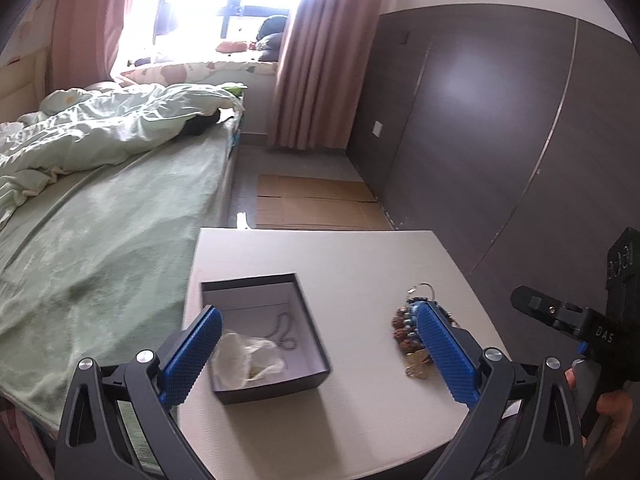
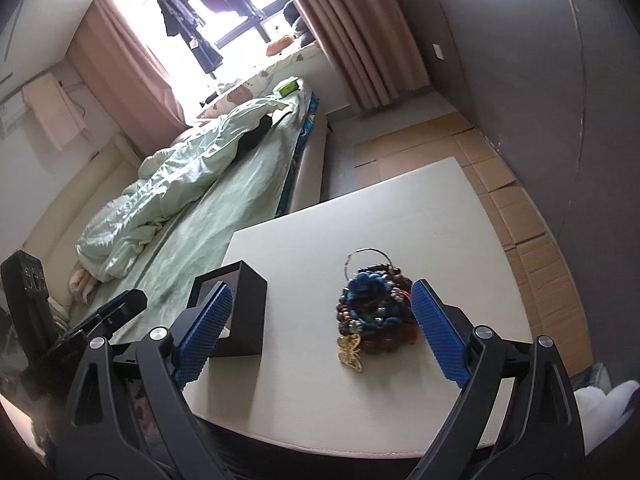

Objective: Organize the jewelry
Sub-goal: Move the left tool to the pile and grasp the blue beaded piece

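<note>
An open dark box [image 1: 280, 384] with a white lining sits on the white table [image 1: 340, 252]. Inside it lie a thin bead necklace [image 1: 285, 330] and a clear plastic bag [image 1: 244, 360]. A pile of beaded jewelry [image 1: 408, 330] with a wire hoop and a gold butterfly piece lies to the box's right. My left gripper [image 1: 320, 320] is open above the table, between box and pile. In the right wrist view my right gripper [image 2: 320, 298] is open, with the jewelry pile [image 2: 372, 308] between its fingers' line and the box [image 2: 244, 316] by its left finger.
A bed [image 1: 100, 220] with green bedding runs along the table's left side. Flattened cardboard [image 1: 316, 200] covers the floor beyond the table. A dark panelled wall [image 1: 500, 140] stands on the right. The other hand-held gripper [image 1: 580, 324] shows at the right edge.
</note>
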Tool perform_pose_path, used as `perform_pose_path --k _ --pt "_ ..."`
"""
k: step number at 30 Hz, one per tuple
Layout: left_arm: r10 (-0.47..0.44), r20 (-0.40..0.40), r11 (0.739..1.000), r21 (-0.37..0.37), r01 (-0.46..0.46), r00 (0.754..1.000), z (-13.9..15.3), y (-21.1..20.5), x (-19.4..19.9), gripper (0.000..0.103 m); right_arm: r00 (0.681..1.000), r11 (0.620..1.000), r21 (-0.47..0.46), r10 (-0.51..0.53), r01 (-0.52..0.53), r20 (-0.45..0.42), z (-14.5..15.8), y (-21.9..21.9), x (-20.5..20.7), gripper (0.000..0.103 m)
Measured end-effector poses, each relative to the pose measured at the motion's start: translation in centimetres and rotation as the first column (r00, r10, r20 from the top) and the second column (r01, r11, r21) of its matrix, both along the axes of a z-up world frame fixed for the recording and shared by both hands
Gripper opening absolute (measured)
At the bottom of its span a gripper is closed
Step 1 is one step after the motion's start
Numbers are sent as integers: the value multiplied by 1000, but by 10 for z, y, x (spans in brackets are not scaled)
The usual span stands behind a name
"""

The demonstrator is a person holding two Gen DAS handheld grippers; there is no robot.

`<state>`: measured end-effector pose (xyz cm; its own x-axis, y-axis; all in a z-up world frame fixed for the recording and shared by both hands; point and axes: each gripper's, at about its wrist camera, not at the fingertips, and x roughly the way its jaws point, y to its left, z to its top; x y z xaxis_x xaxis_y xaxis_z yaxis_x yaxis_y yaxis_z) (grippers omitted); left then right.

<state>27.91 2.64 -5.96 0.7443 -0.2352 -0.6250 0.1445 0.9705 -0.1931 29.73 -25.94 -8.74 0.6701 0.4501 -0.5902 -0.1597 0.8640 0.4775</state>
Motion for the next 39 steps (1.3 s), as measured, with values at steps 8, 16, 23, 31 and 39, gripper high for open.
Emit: perform_pose_path --k 8,16,23,31,39 --pt "-83 -22 997 -6 82 996 -8 -35 14 93 998 997 58 -42 44 -37 -27 -20 6 90" --pt "-185 -110 983 -33 183 977 -40 -73 38 68 981 969 203 -110 142 -158 -56 -56 14 64" --pt "-235 -176 972 -64 227 956 -65 -98 57 45 969 948 257 -133 185 -210 -67 -68 16 54" --pt "-263 -224 964 -20 265 938 -86 -133 76 40 958 934 287 -141 212 -249 -73 -71 23 41" --pt "-273 -220 954 66 293 936 -98 -151 90 40 957 932 298 -128 206 -260 -76 -73 25 41"
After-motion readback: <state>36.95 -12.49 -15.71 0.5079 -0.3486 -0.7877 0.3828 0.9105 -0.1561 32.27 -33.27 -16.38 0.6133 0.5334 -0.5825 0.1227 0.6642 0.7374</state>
